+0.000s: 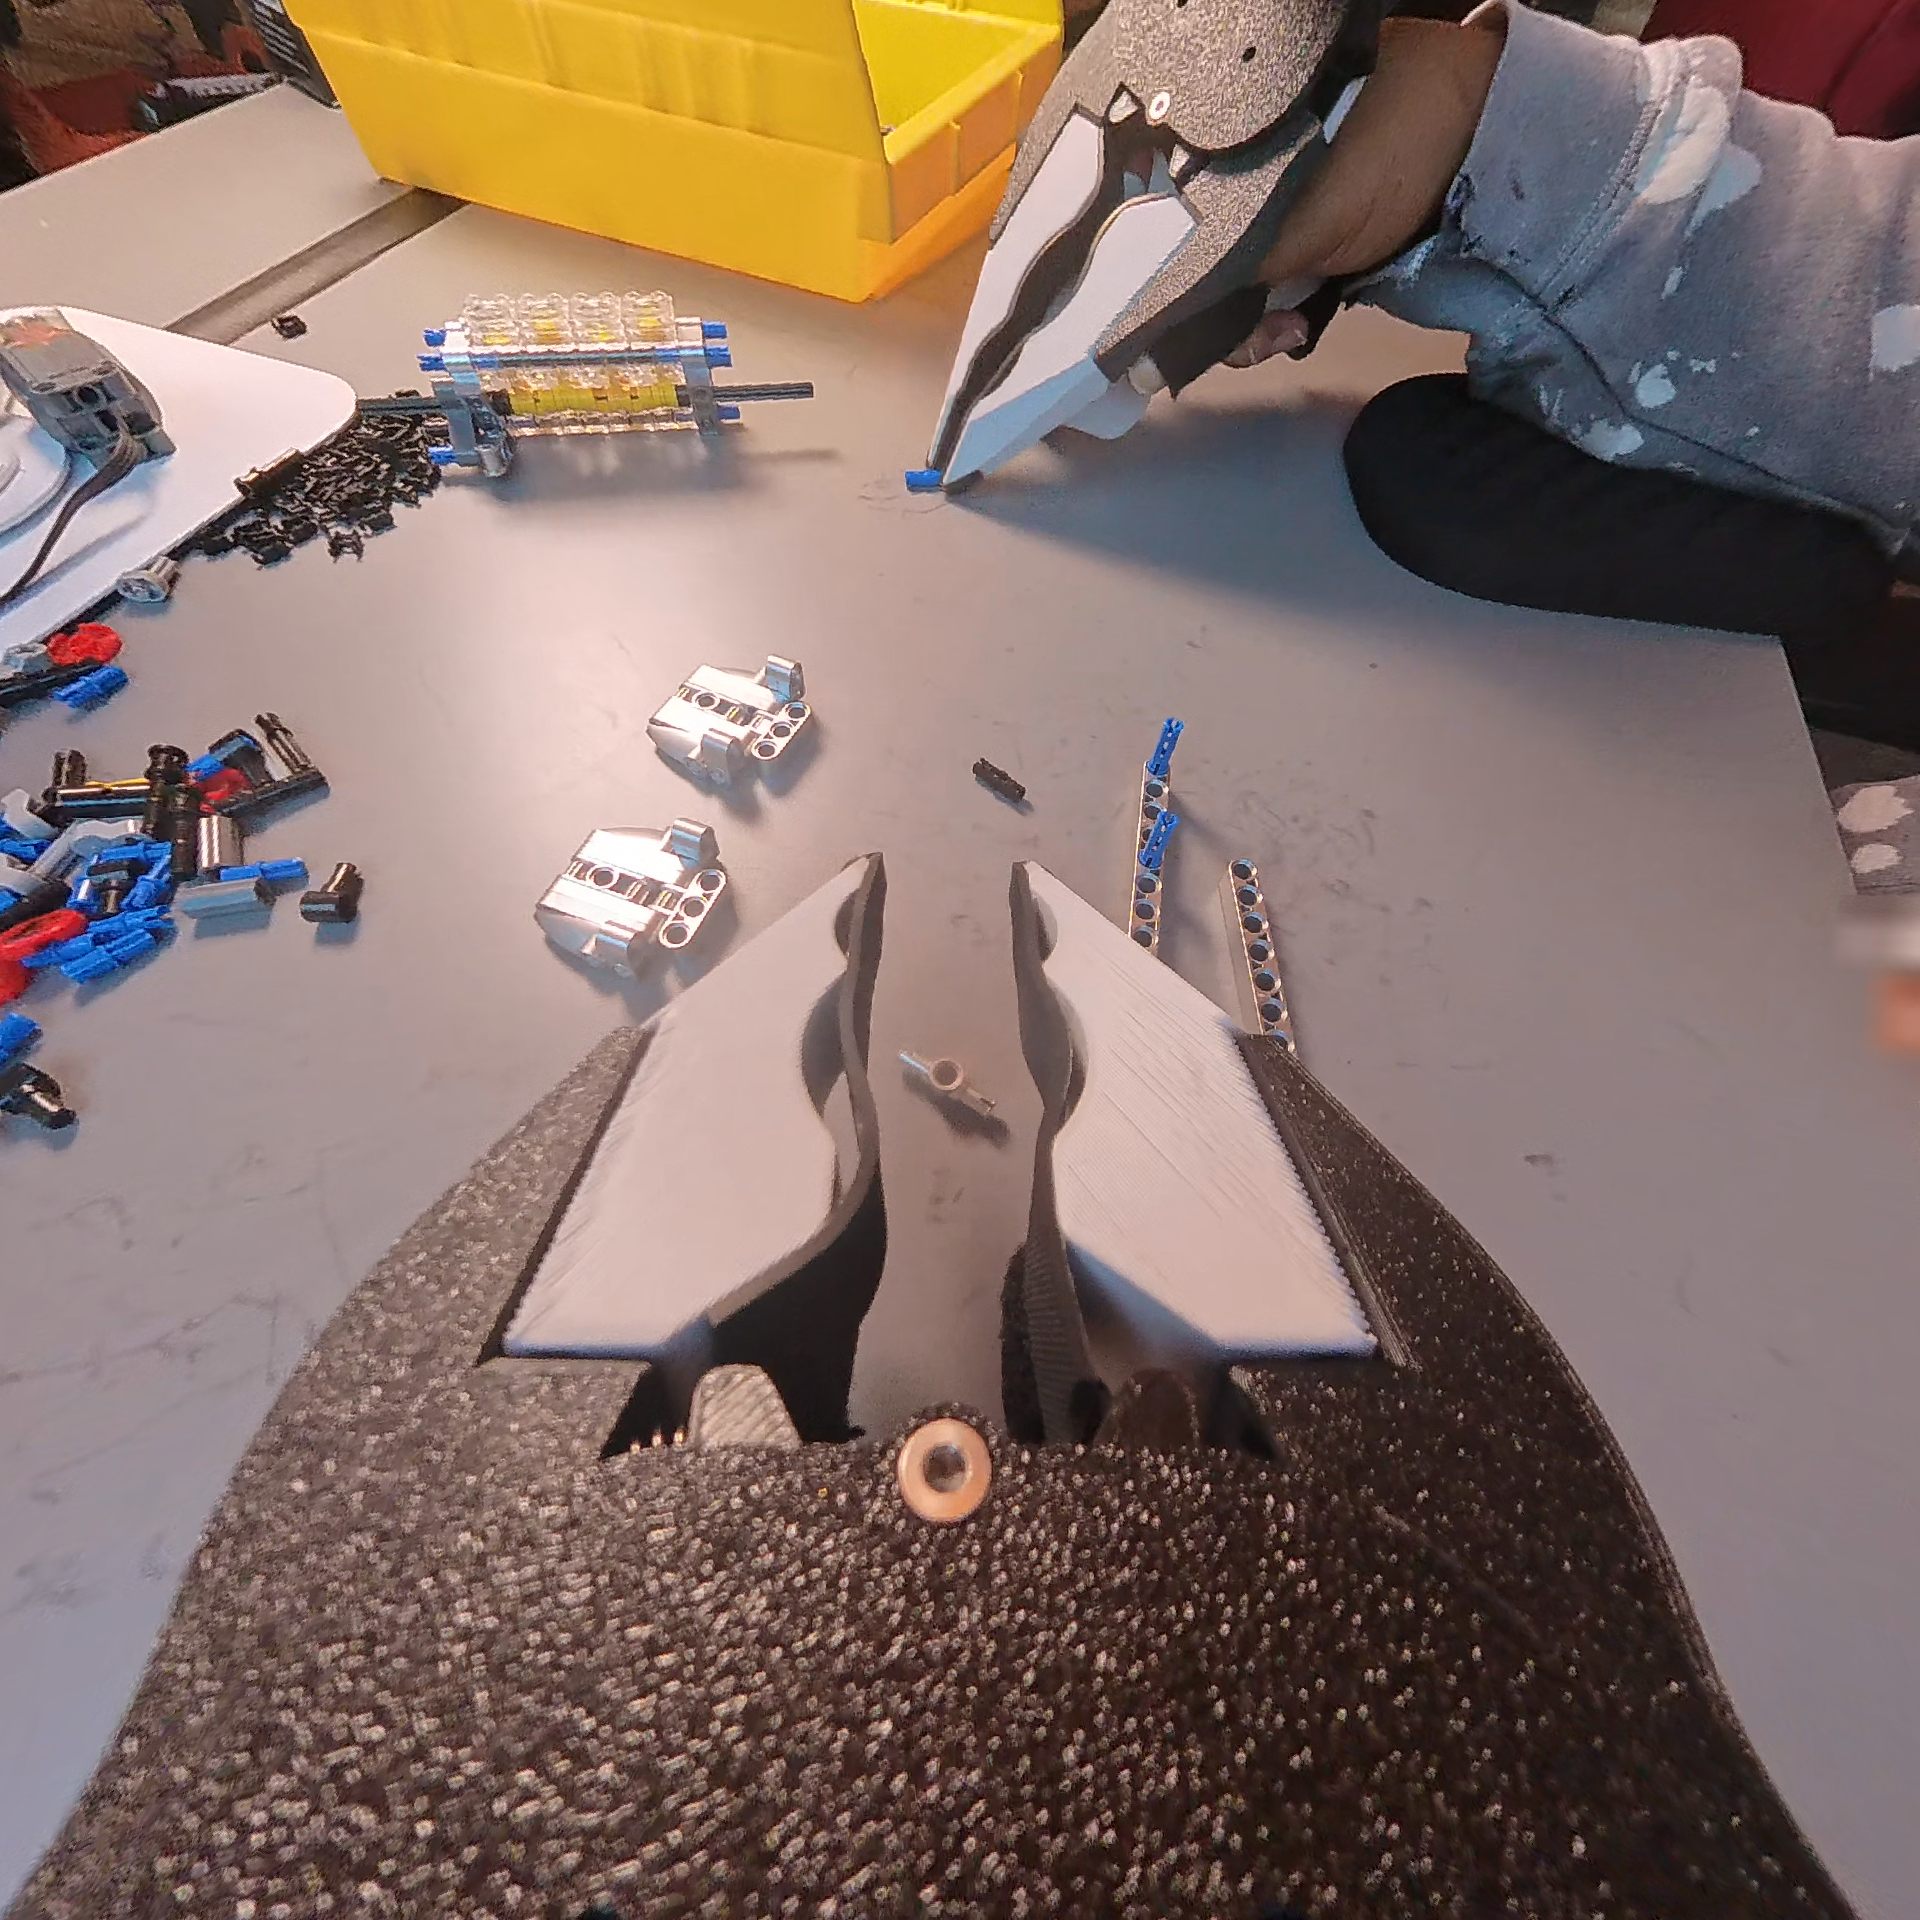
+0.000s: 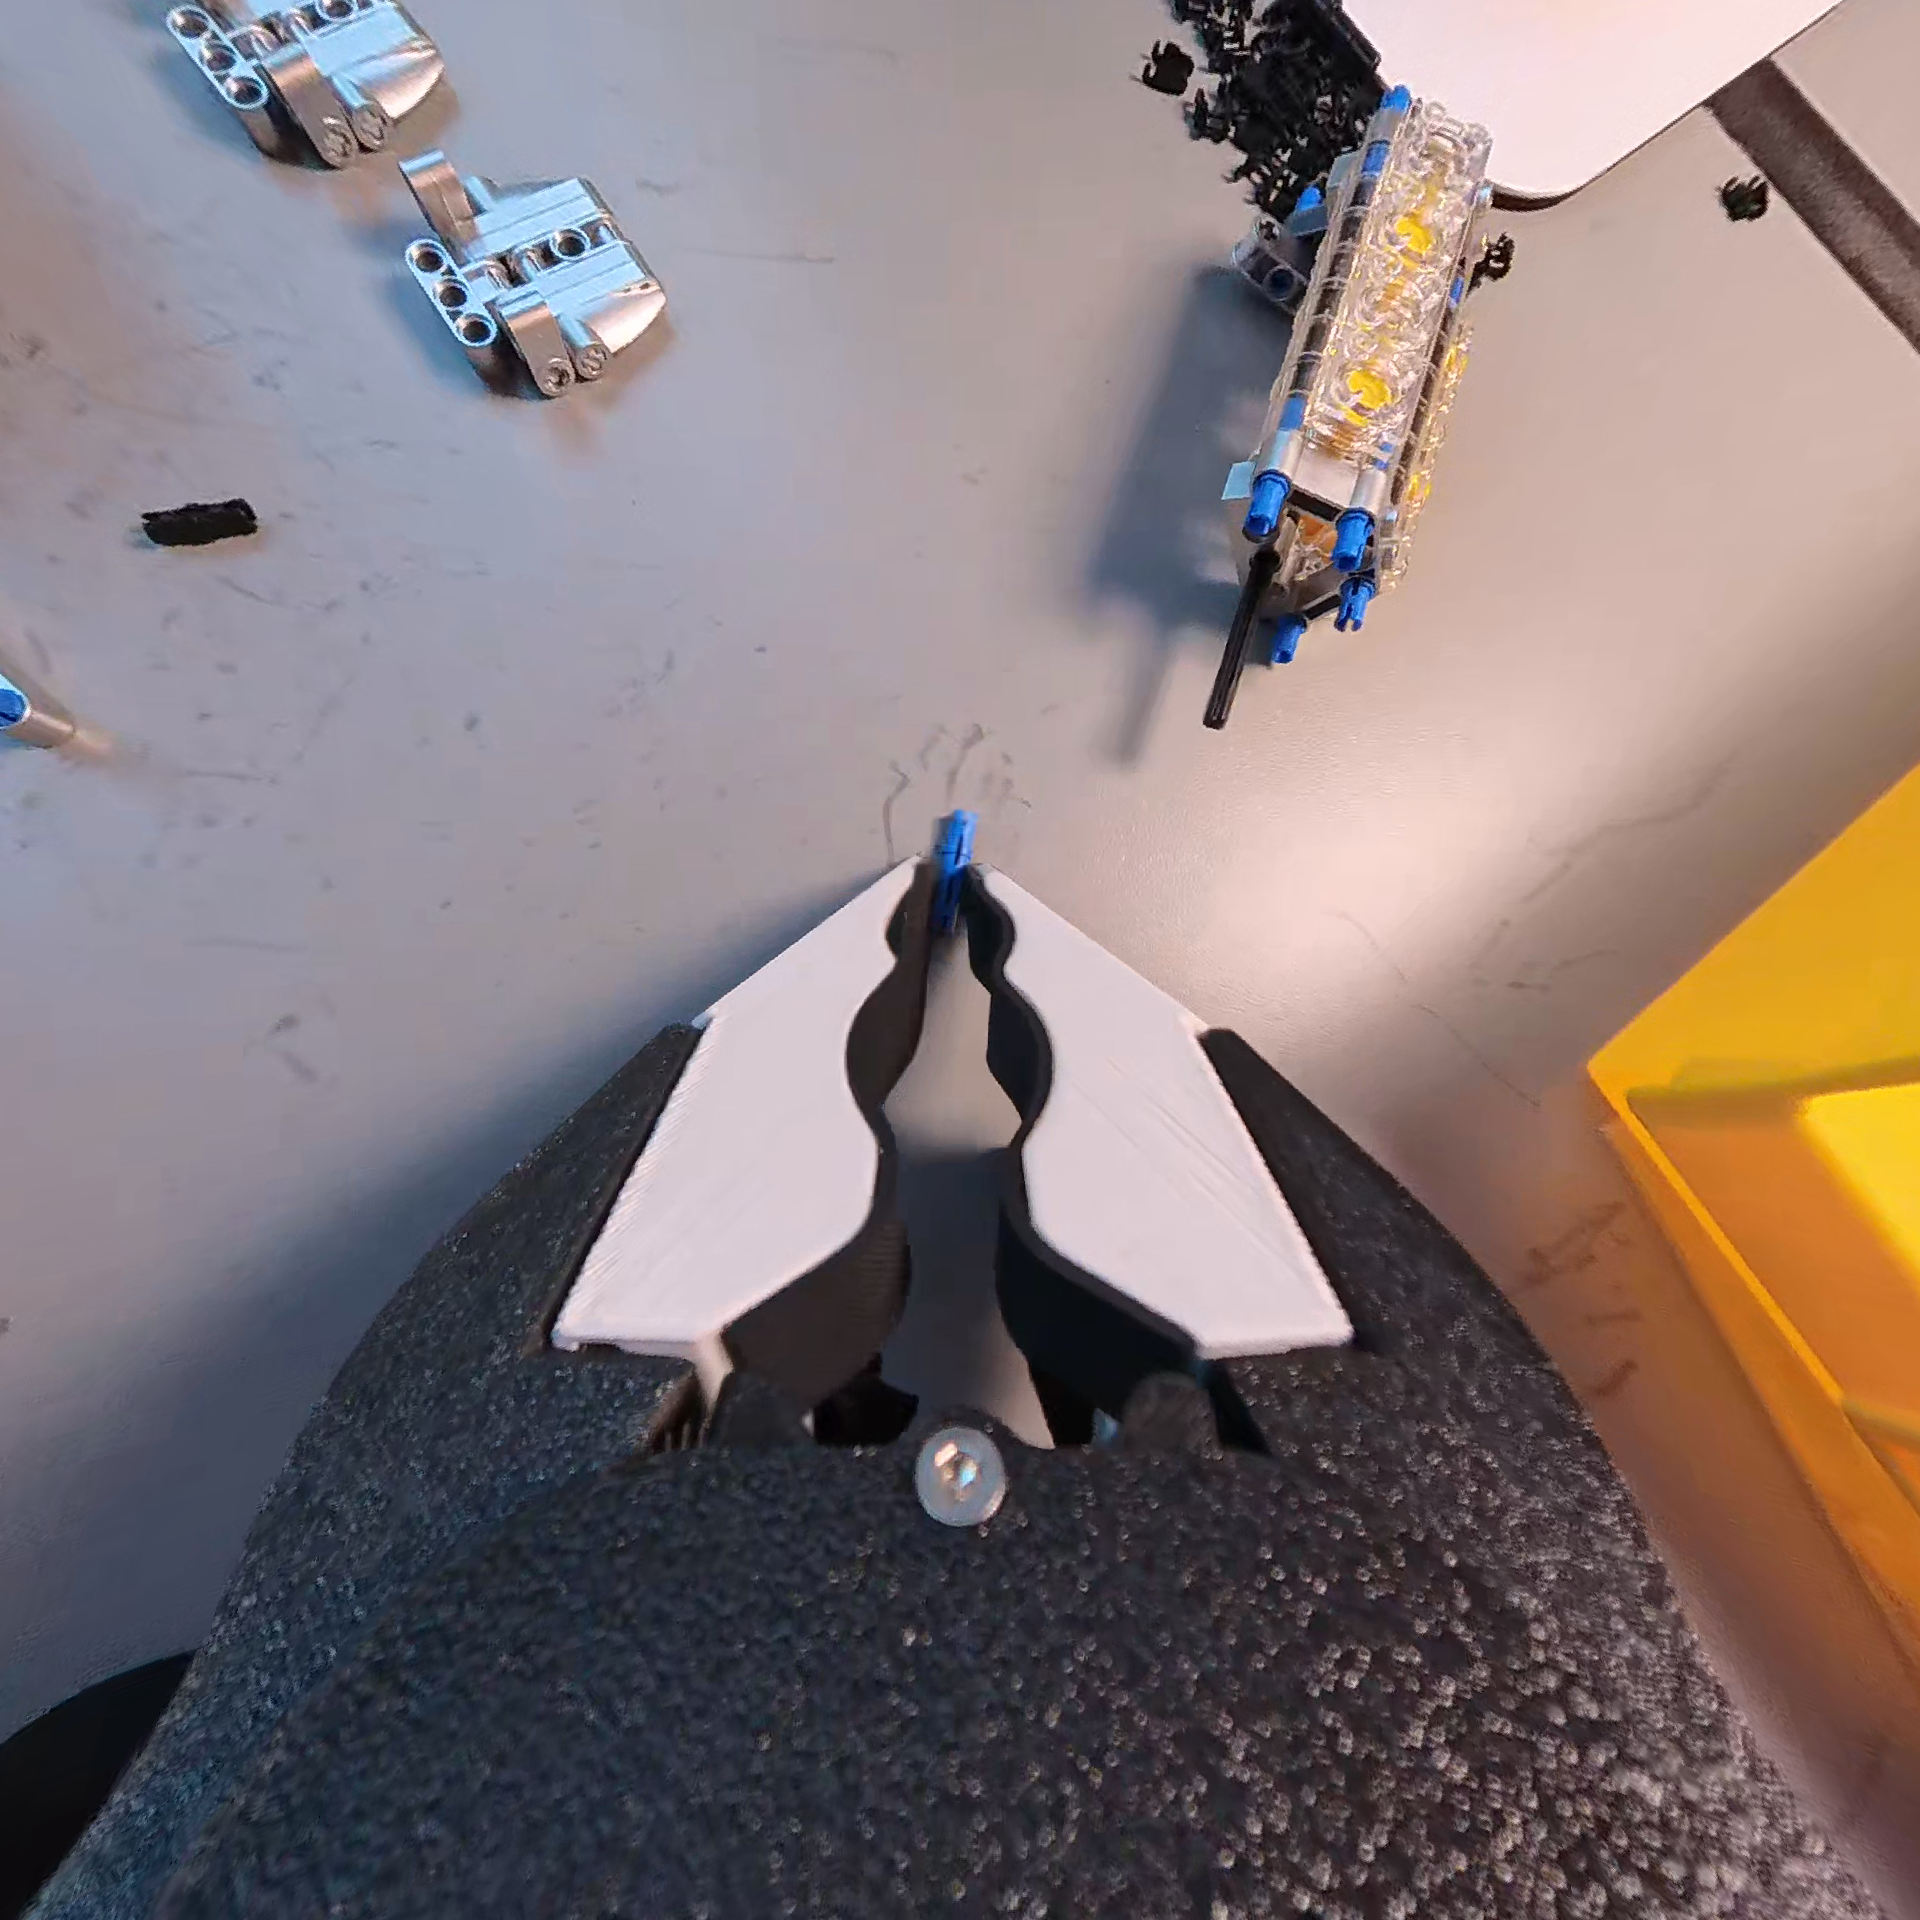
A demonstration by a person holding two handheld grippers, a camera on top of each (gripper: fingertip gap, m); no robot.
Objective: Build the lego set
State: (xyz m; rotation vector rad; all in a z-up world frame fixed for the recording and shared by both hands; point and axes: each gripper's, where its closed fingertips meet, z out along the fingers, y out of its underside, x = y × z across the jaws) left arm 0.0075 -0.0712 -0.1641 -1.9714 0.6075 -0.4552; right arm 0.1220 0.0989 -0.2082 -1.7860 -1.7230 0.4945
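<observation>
My right gripper [image 2: 945,868] is shut on a small blue pin [image 2: 951,862] at the grey table's surface; the pin's end sticks out past the fingertips. It also shows in the left wrist view [image 1: 951,473], tips down on the table with the blue pin [image 1: 920,478] at them. My left gripper [image 1: 948,868] is open with nothing between its fingertips, above the table. A small grey connector [image 1: 945,1075] lies on the table under the gap between its fingers. A black pin [image 1: 1000,779] lies just ahead of it.
Two silver panel pieces [image 1: 634,904] [image 1: 732,717] lie left of my left gripper, two grey holed beams [image 1: 1153,831] [image 1: 1257,951] right. A clear-and-yellow block assembly [image 1: 582,374], a yellow bin [image 1: 675,125], a heap of black pins [image 1: 332,488] and loose coloured parts [image 1: 114,862] lie beyond. A sleeve [image 1: 1662,291] holds the right gripper. One gripper's finger ends stand about 20 cm off the other's.
</observation>
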